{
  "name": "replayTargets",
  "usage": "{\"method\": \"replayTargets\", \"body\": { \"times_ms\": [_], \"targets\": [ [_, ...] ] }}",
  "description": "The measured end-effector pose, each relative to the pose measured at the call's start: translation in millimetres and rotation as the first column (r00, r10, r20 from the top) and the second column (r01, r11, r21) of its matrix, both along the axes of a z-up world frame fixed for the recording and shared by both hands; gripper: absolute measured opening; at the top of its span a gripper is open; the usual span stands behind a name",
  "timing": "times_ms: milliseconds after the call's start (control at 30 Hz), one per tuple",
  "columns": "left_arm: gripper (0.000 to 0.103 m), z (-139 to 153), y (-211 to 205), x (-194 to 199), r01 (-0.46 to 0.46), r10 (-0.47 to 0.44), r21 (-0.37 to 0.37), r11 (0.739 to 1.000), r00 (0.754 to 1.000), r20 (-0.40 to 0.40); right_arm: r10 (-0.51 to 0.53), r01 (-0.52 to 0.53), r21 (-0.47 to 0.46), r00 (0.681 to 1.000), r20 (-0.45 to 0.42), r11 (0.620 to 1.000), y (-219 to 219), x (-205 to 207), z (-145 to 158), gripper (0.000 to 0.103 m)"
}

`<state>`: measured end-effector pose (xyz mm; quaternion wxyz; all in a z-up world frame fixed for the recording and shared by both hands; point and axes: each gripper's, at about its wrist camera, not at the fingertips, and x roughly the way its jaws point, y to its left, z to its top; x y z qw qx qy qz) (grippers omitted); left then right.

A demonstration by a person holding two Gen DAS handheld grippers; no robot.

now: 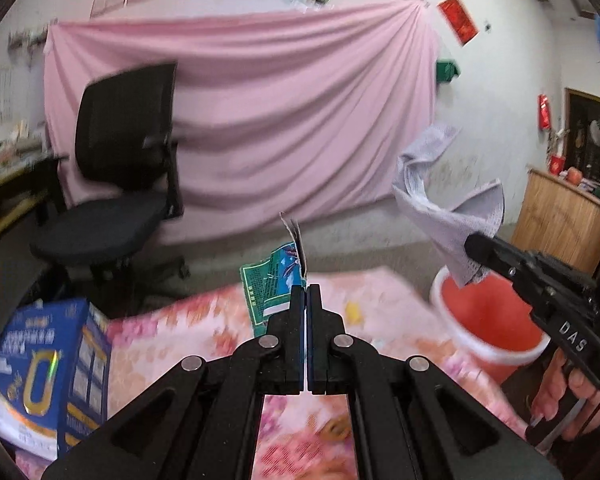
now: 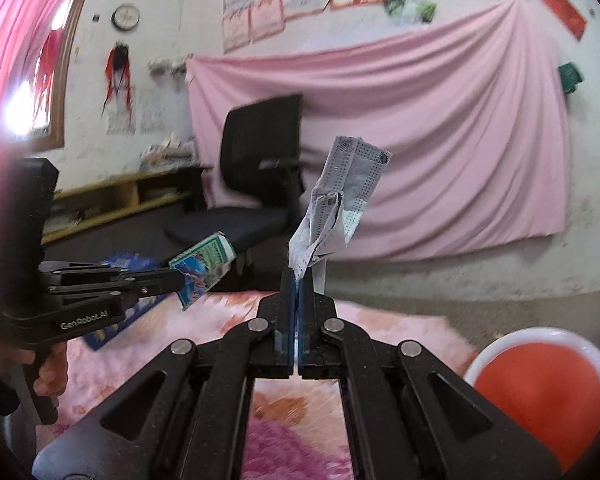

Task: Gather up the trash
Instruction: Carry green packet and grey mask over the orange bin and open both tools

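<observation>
Grippers: left gripper (image 1: 308,290) is clamped on a green wrapper (image 1: 274,280); right gripper (image 2: 299,276) is clamped on a grey wrapper (image 2: 336,200). Both wrappers are held in the air above the blanket (image 1: 204,320).
Left view only: blue box (image 1: 40,364) at the blanket's left edge; wooden cabinet (image 1: 556,216) by the right wall; grey wrapper hanging over the bucket (image 1: 488,320) rim.
Right view only: clock (image 2: 126,17), window (image 2: 32,92) at left, low shelf (image 2: 112,196).
Surface: pink floral blanket, with the red bucket at its right edge.
Room: pink sheet (image 1: 260,120) on a white wall, black chair (image 1: 116,184) in front, posters above.
</observation>
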<state>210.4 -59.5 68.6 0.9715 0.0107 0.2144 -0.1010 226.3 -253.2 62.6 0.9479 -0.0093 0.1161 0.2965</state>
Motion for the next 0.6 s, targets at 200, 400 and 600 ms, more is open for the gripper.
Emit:
{"method": "replayTargets", "body": {
  "times_ms": [200, 400, 600],
  "targets": [
    [0.0, 38.7, -51.9, -11.2, 0.081, -0.081, 0.003, 0.997, 0.986, 0.147, -0.114, 0.105, 0.108, 0.99, 0.082, 0.989, -38.7, -14.2, 21.3, 0.023],
    [0.0, 54.2, -116.3, -10.3, 0.203, -0.199, 0.002, 0.979, 0.96, 0.197, -0.27, 0.262, 0.172, 0.962, 0.029, 0.95, -93.5, -11.7, 25.7, 0.023],
    [0.0, 41.0, -177.8, 0.6, 0.3, -0.296, -0.012, 0.954, 0.946, 0.132, -0.407, 0.42, 0.172, 0.907, -0.104, 0.891, -154.5, -3.9, 14.8, 0.023]
  ]
}}
